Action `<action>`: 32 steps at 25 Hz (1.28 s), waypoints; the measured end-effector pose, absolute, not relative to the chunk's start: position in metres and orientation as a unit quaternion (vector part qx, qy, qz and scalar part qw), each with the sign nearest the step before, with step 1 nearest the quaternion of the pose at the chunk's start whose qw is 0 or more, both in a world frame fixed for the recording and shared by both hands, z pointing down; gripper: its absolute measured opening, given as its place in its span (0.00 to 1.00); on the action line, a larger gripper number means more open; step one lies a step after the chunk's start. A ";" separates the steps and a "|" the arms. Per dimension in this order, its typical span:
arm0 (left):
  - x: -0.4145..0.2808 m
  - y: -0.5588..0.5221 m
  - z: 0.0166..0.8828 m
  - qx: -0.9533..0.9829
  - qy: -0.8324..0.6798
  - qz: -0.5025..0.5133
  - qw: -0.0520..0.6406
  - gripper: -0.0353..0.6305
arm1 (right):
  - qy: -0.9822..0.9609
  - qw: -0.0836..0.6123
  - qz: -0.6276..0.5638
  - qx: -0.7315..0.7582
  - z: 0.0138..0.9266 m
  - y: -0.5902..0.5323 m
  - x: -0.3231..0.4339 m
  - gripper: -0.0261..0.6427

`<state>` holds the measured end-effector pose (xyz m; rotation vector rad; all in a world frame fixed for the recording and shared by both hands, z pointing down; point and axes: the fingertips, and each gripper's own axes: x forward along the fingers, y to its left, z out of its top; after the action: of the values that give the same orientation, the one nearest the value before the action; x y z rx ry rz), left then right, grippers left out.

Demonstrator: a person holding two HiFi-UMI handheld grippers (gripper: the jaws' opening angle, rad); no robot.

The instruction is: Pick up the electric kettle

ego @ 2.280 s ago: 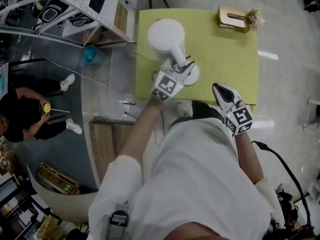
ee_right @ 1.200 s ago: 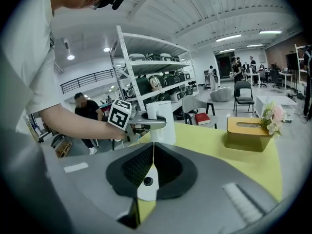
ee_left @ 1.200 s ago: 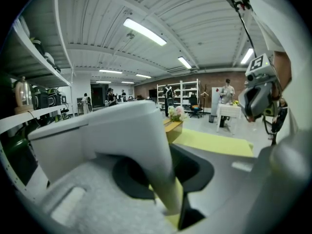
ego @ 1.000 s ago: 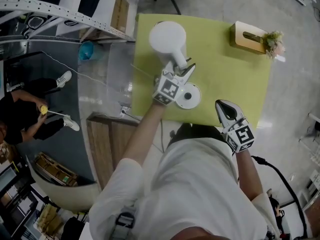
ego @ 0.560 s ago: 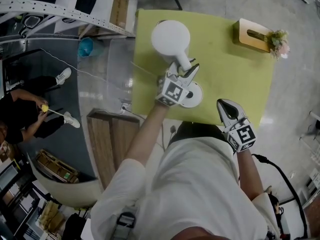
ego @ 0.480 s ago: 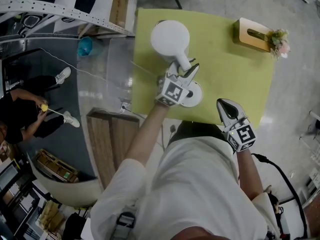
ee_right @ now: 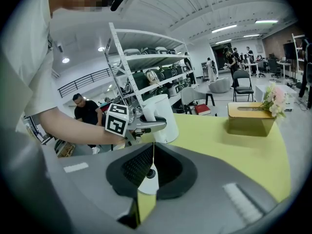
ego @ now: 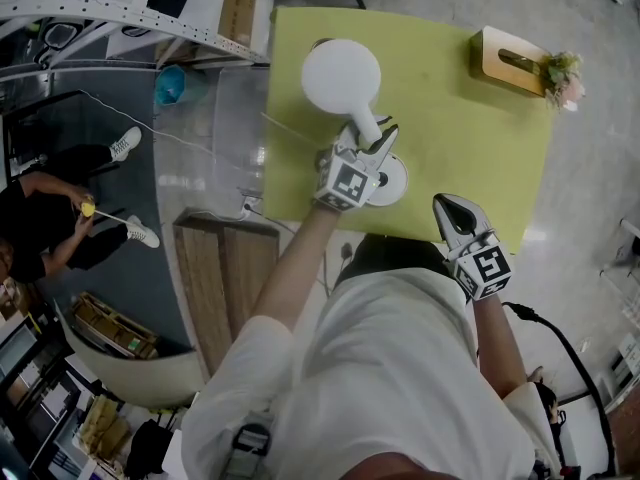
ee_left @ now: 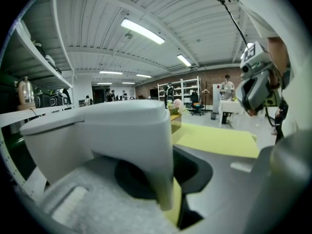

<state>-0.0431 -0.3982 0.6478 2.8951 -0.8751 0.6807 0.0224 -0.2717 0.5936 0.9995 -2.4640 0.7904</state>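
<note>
The white electric kettle stands on the yellow-green table, apart from its round white base. My left gripper reaches round the kettle's handle. Its jaws have just been closing with the handle between them. The handle lies against the left pad, and a strip of table still shows between it and the right finger. My right gripper hangs shut and empty over the table's near edge. Its own view shows the kettle and the base.
A wooden tissue box with a small flower stands at the table's far right corner. White shelving runs along the left. A person sits on the floor at the far left. A wooden bench stands near the table's left front corner.
The left gripper has sunk a little along the kettle's handle and its jaws have narrowed. Kettle, base and right gripper keep their places.
</note>
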 end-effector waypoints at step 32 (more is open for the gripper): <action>-0.083 -0.369 0.629 0.921 -0.336 0.187 0.053 0.24 | -0.884 0.168 0.252 0.356 0.564 -0.241 0.009 0.05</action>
<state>-0.0833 -0.3688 0.6294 2.8007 -1.0214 0.5693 0.0090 -0.2406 0.5642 1.0132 -2.5153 0.7162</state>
